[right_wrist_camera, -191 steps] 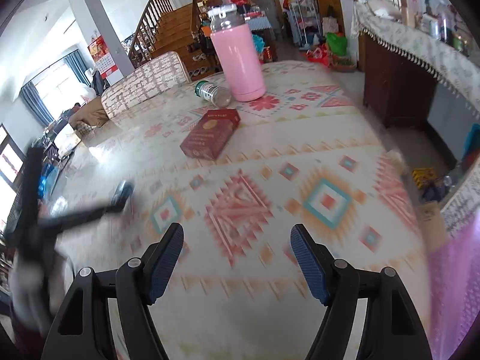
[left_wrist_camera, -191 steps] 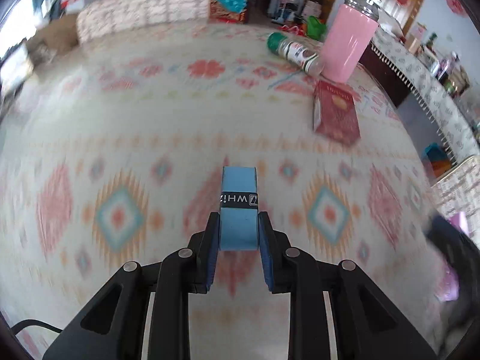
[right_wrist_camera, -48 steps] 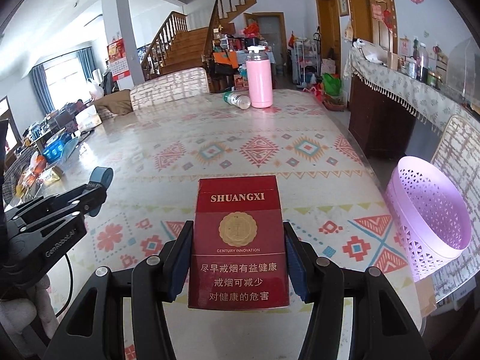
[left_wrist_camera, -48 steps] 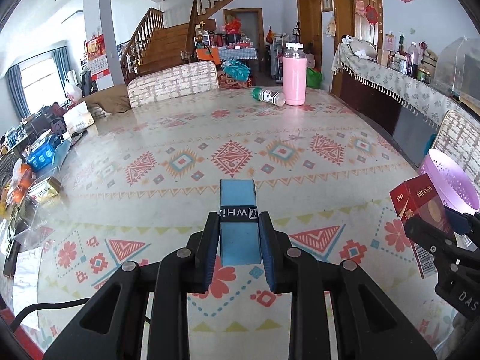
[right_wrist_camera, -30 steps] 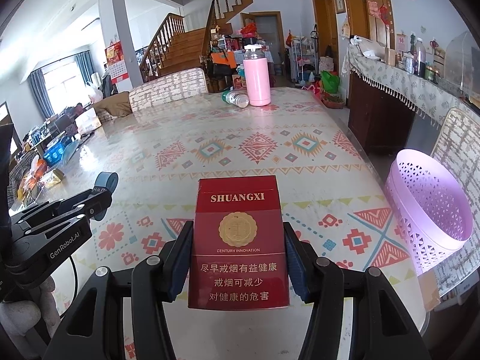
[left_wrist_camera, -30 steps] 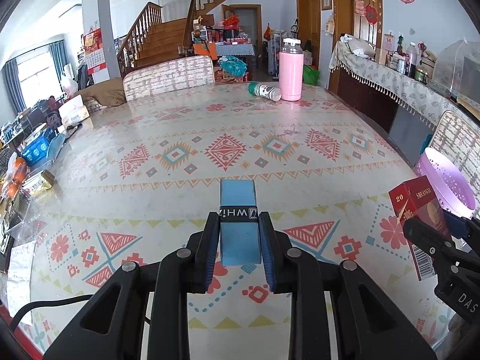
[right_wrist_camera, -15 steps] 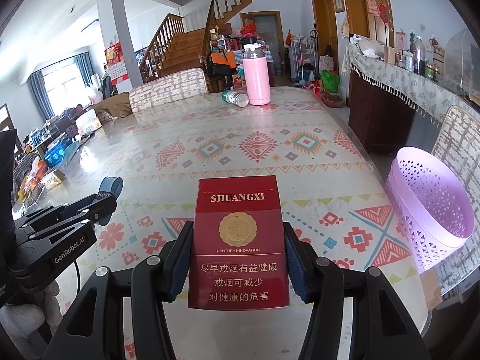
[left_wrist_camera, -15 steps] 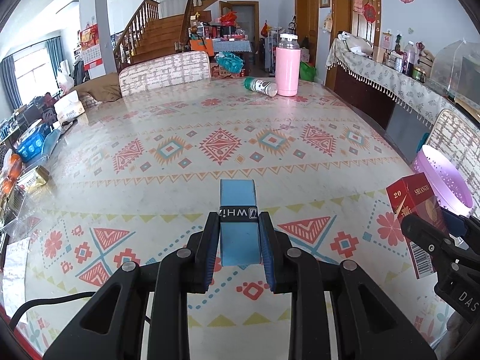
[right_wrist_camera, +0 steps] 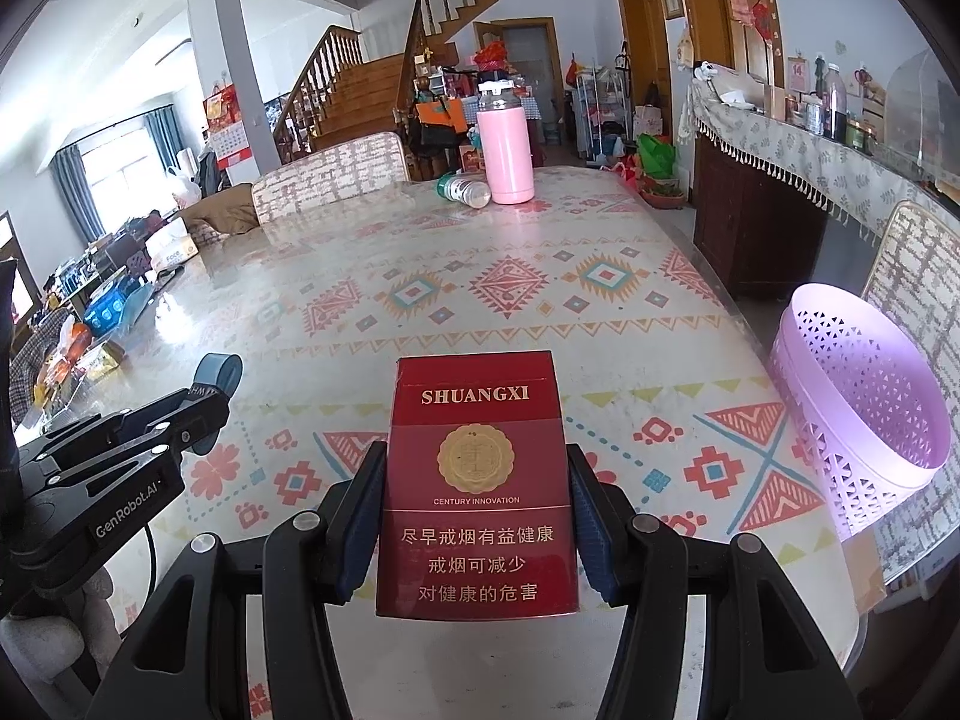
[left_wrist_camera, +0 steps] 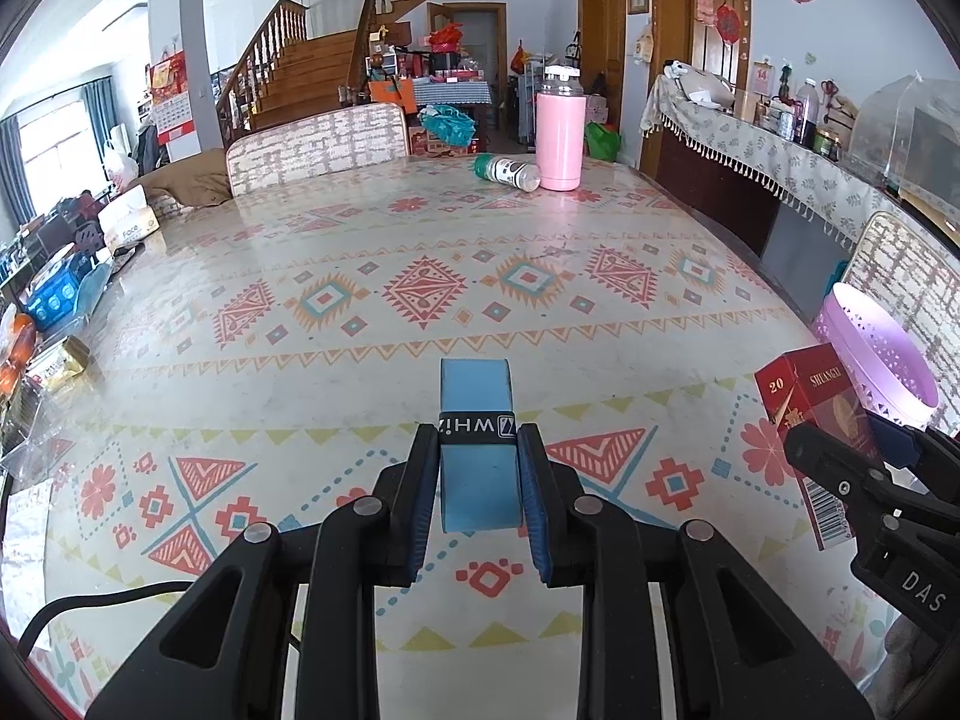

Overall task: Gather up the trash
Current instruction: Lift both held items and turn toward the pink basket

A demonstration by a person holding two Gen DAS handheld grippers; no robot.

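Observation:
My left gripper (left_wrist_camera: 477,468) is shut on a blue roll of grip tape (left_wrist_camera: 477,414) with a black band, held above the patterned table (left_wrist_camera: 420,252). In the right wrist view my right gripper (right_wrist_camera: 477,516) is shut on a red cigarette pack (right_wrist_camera: 477,480) marked SHUANGXI, held upright over the table's near part. The same pack (left_wrist_camera: 810,408) shows at the right edge of the left wrist view. A pink perforated basket (right_wrist_camera: 864,396) stands just off the table's right edge, to the right of the pack. The left gripper with the tape (right_wrist_camera: 219,375) appears at the left.
A pink flask (left_wrist_camera: 560,132) and a lying green-capped bottle (left_wrist_camera: 507,171) sit at the table's far end. Chairs stand behind the table (left_wrist_camera: 318,144) and at the right (right_wrist_camera: 918,276). Packets and boxes (left_wrist_camera: 54,324) crowd the left edge. A sideboard (right_wrist_camera: 780,180) runs along the right wall.
The left gripper has drifted slightly, so the table view has shifted a little. The right gripper and its pack have kept still. Both grips are unchanged.

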